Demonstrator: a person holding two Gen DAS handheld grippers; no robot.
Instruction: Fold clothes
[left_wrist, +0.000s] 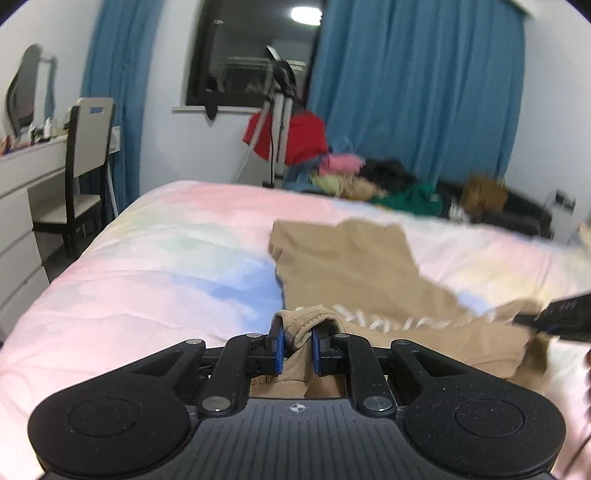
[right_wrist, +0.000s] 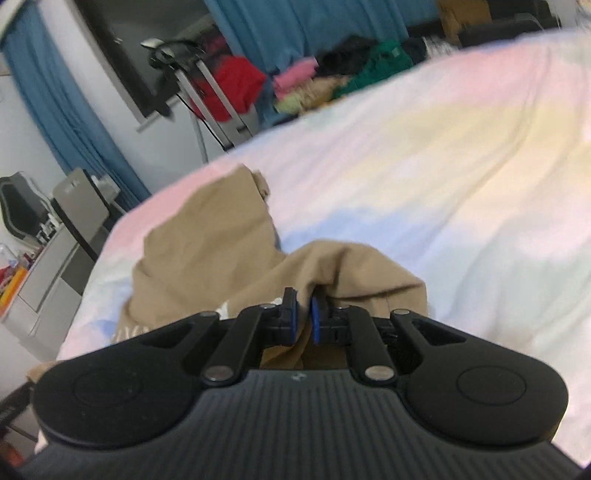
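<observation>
my left gripper (left_wrist: 295, 338) is clamped on a ribbed hem of the tan garment (left_wrist: 347, 266), the blue pads (left_wrist: 279, 341) pinching a bunched fold; my right gripper (right_wrist: 303, 317) is clamped on another gathered edge of the same garment (right_wrist: 207, 243), cloth rising in a soft hump just past its fingers. the garment lies partly spread on the bed (left_wrist: 147, 266), its far part flat with a ragged, wavy outline and pale lettering across the middle. to the left of it the bed runs wide and bare to a rounded edge; to the right there is also open sheet. the fabric looks matte and soft, like a knit sweatshirt. the bed cover is smooth, in washed pink, blue, yellow and white patches. beyond the far edge sits a pile of clothes (left_wrist: 369, 177) in pink, green, black and red, against blue curtains (left_wrist: 421, 85) and a dark window (left_wrist: 251, 55). a chair (left_wrist: 81, 166) and white dresser (left_wrist: 26, 192) stand at the left.
</observation>
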